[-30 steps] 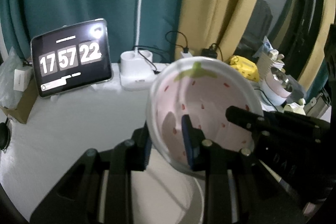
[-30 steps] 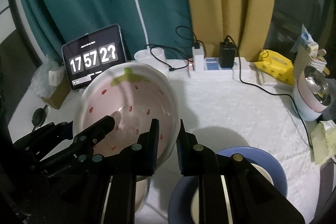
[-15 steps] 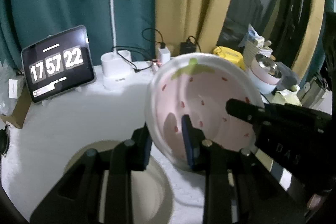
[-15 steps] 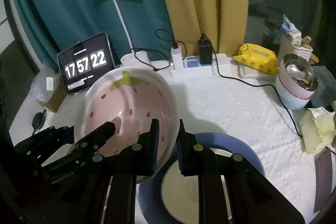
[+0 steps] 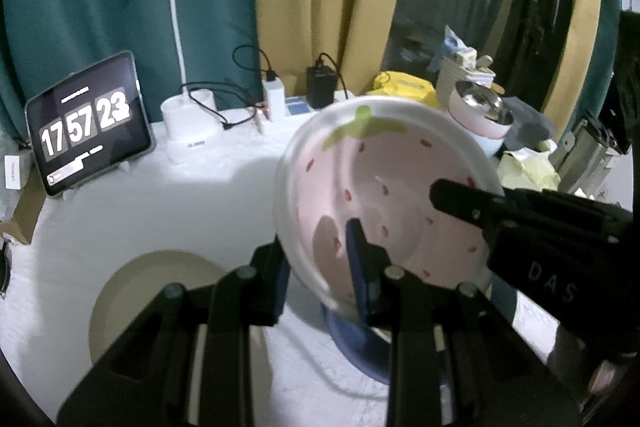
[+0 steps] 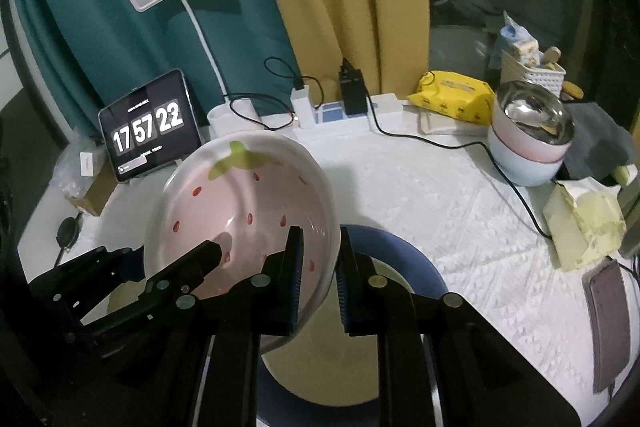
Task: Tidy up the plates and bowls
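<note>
Pink strawberry-patterned ceramic bowl (image 6: 240,223), tilted and off the table, is clamped by both claws: left gripper (image 5: 316,267) on its left rim, right gripper (image 6: 318,275) on its right rim. Blue-rimmed round plate with cream centre (image 6: 400,251) lies directly below, slightly right. Judgement: set-down is mostly descent; right hand nearer.
</note>
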`<state>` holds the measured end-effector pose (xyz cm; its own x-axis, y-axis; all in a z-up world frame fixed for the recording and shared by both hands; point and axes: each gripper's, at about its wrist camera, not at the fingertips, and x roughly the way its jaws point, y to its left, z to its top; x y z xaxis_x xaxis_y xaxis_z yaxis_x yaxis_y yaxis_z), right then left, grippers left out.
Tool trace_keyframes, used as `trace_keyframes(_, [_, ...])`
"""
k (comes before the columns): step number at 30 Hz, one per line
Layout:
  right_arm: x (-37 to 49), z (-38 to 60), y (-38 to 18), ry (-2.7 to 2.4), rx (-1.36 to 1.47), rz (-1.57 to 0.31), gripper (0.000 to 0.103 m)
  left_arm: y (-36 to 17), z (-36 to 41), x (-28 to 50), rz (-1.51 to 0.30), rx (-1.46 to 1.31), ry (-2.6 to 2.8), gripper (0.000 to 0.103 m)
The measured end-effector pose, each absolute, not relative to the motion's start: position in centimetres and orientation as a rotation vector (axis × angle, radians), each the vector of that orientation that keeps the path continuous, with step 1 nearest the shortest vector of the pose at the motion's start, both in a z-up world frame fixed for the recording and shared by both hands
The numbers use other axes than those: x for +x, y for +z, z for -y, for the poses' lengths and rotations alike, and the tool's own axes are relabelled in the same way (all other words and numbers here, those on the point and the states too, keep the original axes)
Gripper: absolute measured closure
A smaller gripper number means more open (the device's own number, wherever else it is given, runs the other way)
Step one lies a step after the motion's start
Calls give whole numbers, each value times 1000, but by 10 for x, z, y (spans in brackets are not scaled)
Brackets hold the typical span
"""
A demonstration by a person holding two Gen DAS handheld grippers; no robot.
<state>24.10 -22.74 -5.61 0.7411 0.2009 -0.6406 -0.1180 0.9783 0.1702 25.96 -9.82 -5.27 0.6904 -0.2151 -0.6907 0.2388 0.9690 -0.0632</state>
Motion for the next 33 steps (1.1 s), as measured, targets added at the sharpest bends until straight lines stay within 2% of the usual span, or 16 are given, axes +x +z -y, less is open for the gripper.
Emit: trace_keyframes(33, [225,270,-104,130,177,-803,87,-97,140,244,-854,108,-301,75])
